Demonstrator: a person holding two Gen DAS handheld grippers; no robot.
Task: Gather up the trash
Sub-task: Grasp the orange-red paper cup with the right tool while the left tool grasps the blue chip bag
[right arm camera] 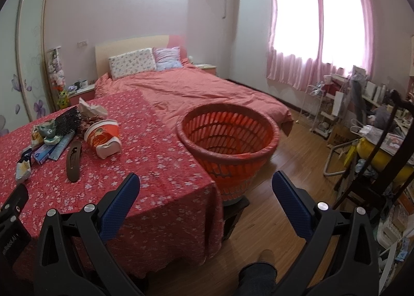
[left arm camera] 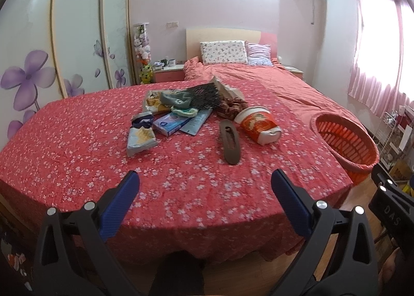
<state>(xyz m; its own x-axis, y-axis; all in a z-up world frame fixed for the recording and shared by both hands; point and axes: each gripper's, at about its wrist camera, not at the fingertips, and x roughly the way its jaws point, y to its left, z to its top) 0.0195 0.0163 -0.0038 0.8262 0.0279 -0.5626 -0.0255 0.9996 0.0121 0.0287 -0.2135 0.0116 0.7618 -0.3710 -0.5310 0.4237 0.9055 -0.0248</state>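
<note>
Nothing is collected yet. Your left hand-held gripper (left arm camera: 204, 179) and right hand-held gripper (right arm camera: 205, 182) both gape wide and carry nothing. The trash (left arm camera: 181, 112) lies heaped mid-table (left arm camera: 77, 140); the basket (right arm camera: 227, 138) at the table's right edge looks bare inside.

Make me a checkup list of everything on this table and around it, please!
Surface: table under red flowered cloth.
Job's things: noodle cup on its side, chip bag, blue box, wrappers; orange basket at the table's right edge looks empty.
Clutter: brown hair clip, black net, sock.
Grippers: left tool open, right tool open, both holding nothing.
Cables: nothing seen.
Surroundings: bed, wardrobe, pink curtains, cluttered shelves.
</note>
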